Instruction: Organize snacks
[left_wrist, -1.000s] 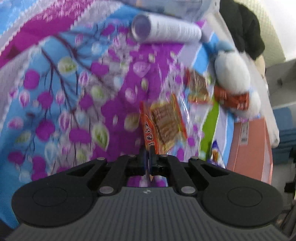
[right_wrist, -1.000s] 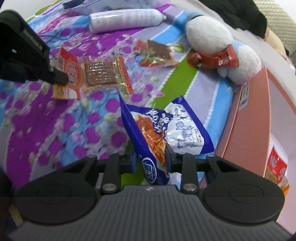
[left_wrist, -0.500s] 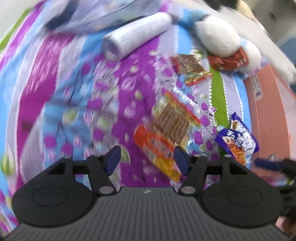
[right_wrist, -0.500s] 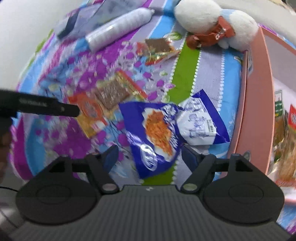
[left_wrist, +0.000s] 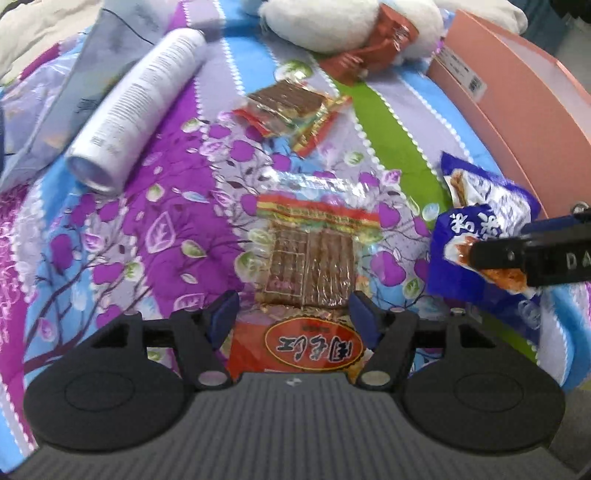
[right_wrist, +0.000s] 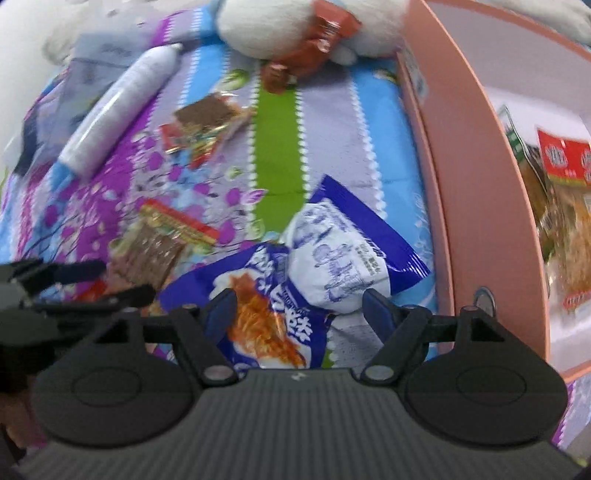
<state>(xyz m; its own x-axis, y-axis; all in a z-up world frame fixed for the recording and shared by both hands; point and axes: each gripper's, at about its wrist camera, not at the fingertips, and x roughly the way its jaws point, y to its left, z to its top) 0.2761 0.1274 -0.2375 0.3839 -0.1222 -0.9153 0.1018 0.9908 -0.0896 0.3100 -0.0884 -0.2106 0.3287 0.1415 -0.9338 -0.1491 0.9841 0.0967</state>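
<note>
Beside the open pink cardboard box (right_wrist: 436, 177), both grippers hang wide apart and empty: the left gripper (left_wrist: 293, 312) straddling the red-and-clear wafer packet (left_wrist: 312, 273), the right gripper (right_wrist: 299, 308) over the crumpled blue noodle bag (right_wrist: 332, 266).

Glossy crinkled plastic snack packets (left_wrist: 310, 273) on matt printed cloth bedspread (left_wrist: 122, 236) (plush toy (left_wrist: 317, 26) fuzzy)

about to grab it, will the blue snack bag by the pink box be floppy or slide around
The blue snack bag looks crumpled and puffy, so it will probably sag and fold if pinched by one edge. Its glossy film may slip between the pads of the open right claw. It seems light, so a push would likely slide it over the bedspread.
</note>
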